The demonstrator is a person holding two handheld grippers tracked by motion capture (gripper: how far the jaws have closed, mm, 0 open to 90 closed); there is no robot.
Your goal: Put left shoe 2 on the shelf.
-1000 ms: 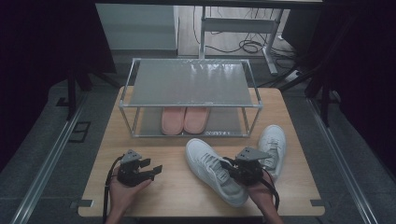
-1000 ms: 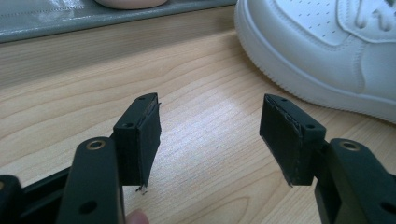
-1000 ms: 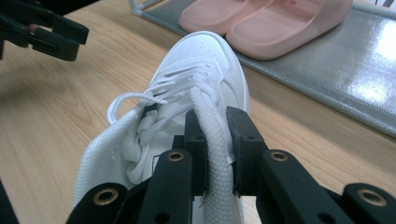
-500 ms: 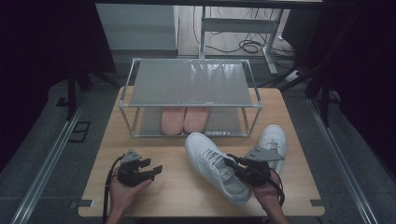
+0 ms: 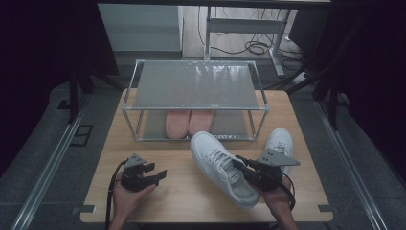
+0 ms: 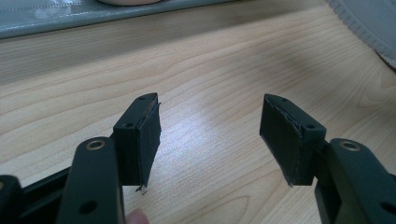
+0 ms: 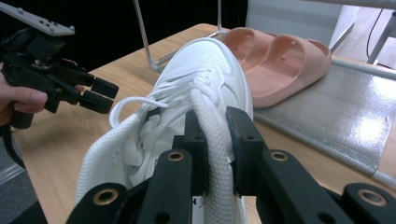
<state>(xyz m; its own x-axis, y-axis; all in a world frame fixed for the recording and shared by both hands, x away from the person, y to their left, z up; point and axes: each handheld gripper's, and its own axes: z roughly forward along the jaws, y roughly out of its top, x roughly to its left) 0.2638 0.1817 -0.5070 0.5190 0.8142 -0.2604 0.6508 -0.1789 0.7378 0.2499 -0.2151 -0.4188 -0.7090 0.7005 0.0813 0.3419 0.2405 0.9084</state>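
Table [image 5: 191, 191]: wooden top is lying under everything I am working over, with my two forearms coming in from its near edge.
Rack [image 5: 196, 86]: metal frame with a grey shelf on top is standing at the far side of the table, and a pair of pink slides [image 5: 189, 122] is sitting on its lower shelf.
Held sneaker [image 5: 222, 167]: white lace-up shoe is lying slantwise at the near right of the table, toe pointing toward the rack, just in front of the slides.
Second sneaker [image 5: 280, 143]: its white mate is resting to the right, just beside my right hand.
Right gripper [image 7: 217, 149]: I am clamping its jaws on the padded collar of the held sneaker, both pads pressing the white fabric between them.
Left gripper [image 6: 210, 135]: I am holding it over bare wood at the near left, well apart from the shoes, jaws standing wide apart with nothing between them.
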